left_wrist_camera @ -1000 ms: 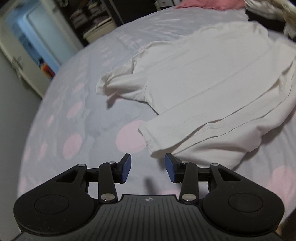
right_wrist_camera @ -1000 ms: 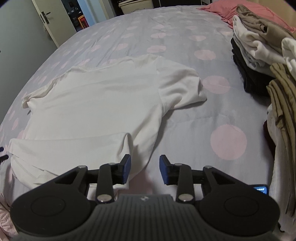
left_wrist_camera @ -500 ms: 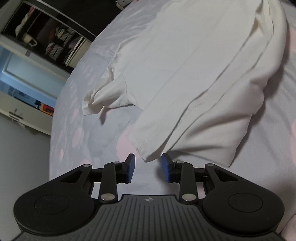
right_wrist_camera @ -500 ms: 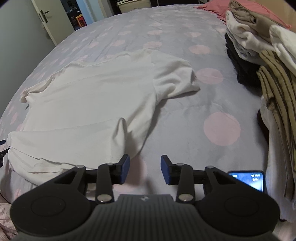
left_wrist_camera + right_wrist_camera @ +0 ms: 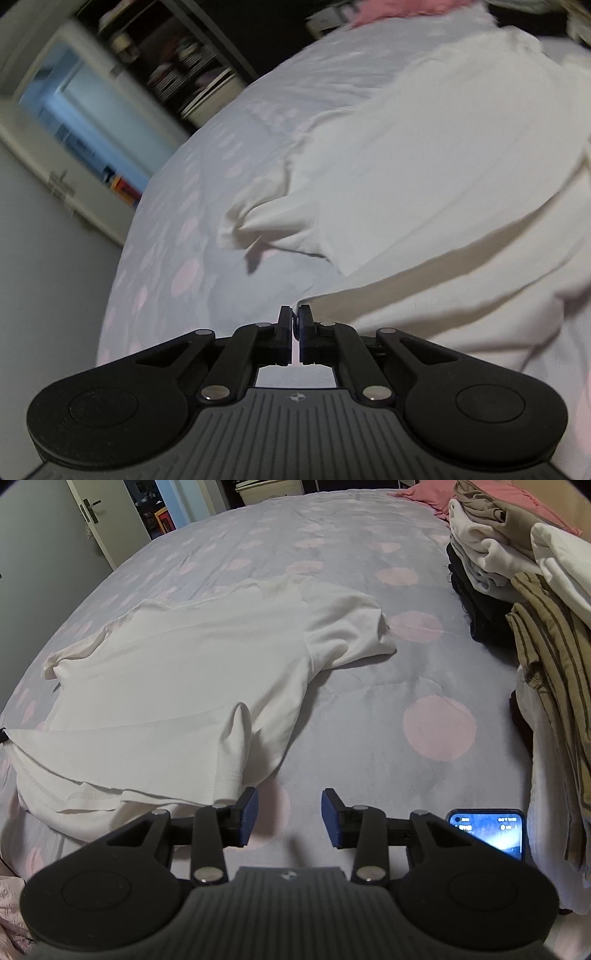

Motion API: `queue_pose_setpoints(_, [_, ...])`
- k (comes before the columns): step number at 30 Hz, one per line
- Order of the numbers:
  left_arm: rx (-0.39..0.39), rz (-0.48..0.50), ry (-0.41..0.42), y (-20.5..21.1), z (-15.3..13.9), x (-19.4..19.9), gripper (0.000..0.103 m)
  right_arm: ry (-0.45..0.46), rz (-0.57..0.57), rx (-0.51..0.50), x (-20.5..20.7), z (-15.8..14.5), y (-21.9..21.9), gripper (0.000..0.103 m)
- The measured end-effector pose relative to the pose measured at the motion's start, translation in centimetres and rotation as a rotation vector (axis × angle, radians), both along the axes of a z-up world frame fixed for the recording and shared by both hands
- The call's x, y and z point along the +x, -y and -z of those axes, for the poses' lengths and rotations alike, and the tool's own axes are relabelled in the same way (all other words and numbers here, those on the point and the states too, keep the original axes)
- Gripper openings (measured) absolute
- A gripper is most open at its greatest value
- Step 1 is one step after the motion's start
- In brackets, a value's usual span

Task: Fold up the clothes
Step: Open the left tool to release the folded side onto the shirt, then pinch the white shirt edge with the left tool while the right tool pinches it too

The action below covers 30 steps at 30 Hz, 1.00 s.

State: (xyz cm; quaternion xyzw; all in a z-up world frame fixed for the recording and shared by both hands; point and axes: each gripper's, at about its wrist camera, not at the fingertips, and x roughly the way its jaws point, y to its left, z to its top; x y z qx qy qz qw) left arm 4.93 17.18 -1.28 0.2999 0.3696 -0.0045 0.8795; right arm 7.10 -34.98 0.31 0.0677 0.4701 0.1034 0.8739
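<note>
A white T-shirt (image 5: 177, 672) lies spread on a grey bedspread with pink dots (image 5: 332, 554), hem nearest me and a sleeve (image 5: 351, 627) pointing right. In the left wrist view the same white T-shirt (image 5: 424, 177) fills the right side, and my left gripper (image 5: 294, 314) is shut on its near left hem corner. My right gripper (image 5: 289, 810) stands open just above the bedspread. Its left finger (image 5: 248, 808) sits at the shirt's near right hem edge, with no cloth between the fingers.
A tall stack of folded clothes (image 5: 517, 590) stands along the right side of the bed. A phone with a lit screen (image 5: 487, 832) lies by my right gripper. A pink cloth (image 5: 424, 494) lies at the far end. Shelves (image 5: 184, 66) and a door (image 5: 99, 513) stand beyond the bed.
My left gripper moved forward and shut on the shirt's hem corner. My right gripper dropped closer to the bedspread beside the hem and stayed open.
</note>
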Motion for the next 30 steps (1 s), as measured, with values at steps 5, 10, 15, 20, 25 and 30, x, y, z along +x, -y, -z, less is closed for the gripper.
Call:
queue_pose_setpoints(5, [-0.148, -0.167, -0.025, -2.6, -0.8, 1.0, 0.001, 0.012, -0.015, 0.006, -0.7, -0.1, -0.1, 0.042])
queue_pose_setpoints(10, [-0.182, -0.252, -0.070, -3.9, -0.2, 1.5, 0.001, 0.038, -0.100, -0.018, -1.7, 0.0, -2.1, 0.040])
queue_pose_setpoints(15, [-0.149, -0.245, -0.084, -3.2, -0.1, 1.5, 0.001, 0.092, -0.166, -0.079, -1.4, 0.1, -4.7, 0.035])
queue_pose_setpoints(20, [-0.166, -0.255, -0.087, -3.3, -0.2, 1.5, 0.001, 0.082, -0.138, -0.016, 0.3, 0.6, -5.1, 0.034])
queue_pose_setpoints(25, [-0.174, -0.257, -0.098, -3.5, 0.1, 1.6, 0.001, 0.044, -0.053, 0.080, 1.4, 1.1, -4.7, 0.025])
queue_pose_setpoints(30, [-0.198, -0.266, -0.108, -3.8, 0.1, 1.8, 0.001, 0.006, 0.060, 0.227, 2.3, 1.5, -3.6, 0.023])
